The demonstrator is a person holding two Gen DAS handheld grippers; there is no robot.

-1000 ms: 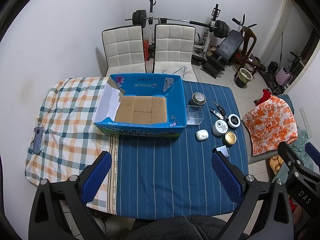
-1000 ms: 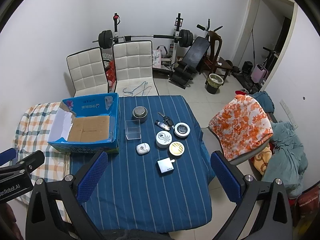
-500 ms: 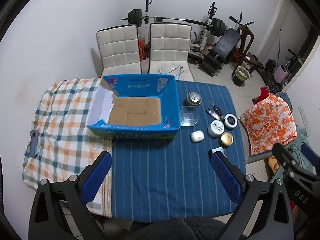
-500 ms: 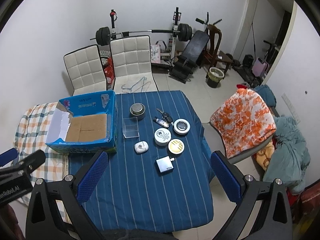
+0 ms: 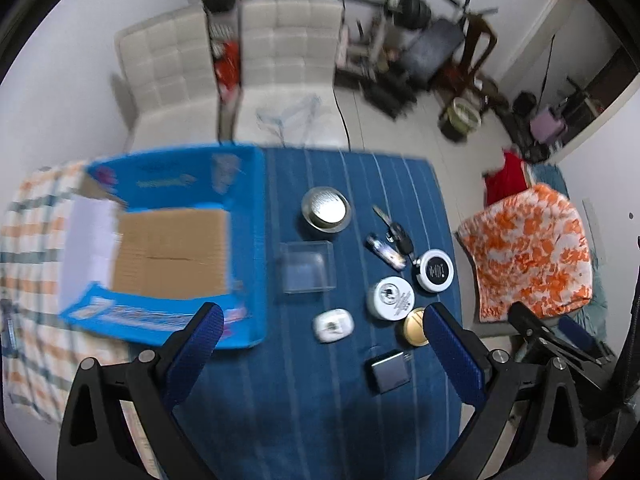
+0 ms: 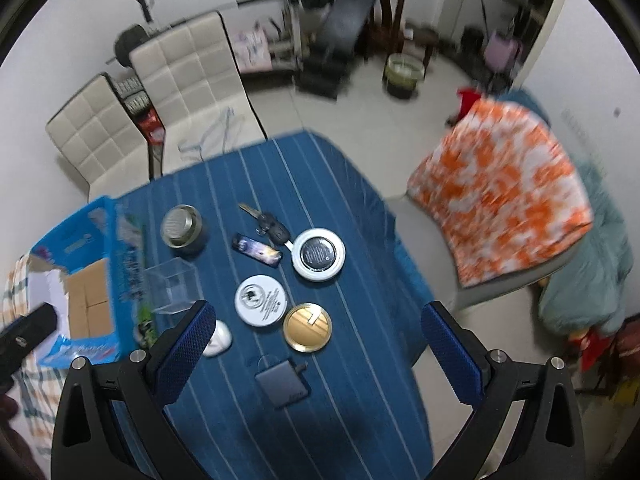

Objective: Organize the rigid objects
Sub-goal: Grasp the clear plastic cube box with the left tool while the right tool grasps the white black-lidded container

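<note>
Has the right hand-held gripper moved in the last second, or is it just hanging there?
Yes. The right hand-held gripper has come forward and down toward the table: the gold lid now sits larger and closer between its open fingers.

Hidden, cropped or unclear, from where my jaws hang:

1. Gold-lidded tin [image 5: 416, 327]: in the left view, my right-hand finger [image 5: 450, 354] covers its edge.
2. White earbud case [image 6: 218, 340]: in the right view, half behind my left-hand finger [image 6: 182, 350].
3. Blue cardboard box [image 5: 248, 240]: smeared by motion beyond my left jaw; its printing is unreadable. In the right view my other gripper's body covers part of it.
4. Checked cloth [image 5: 28, 248]: streaked, running off the left edge.
5. Dark grey charger [image 6: 283, 385]: marking too small to read.
6. Gym equipment [image 6: 320, 36] far ahead: blurred, parts indistinct.
7. Round white tin [image 6: 261, 300]: label illegible.
</note>
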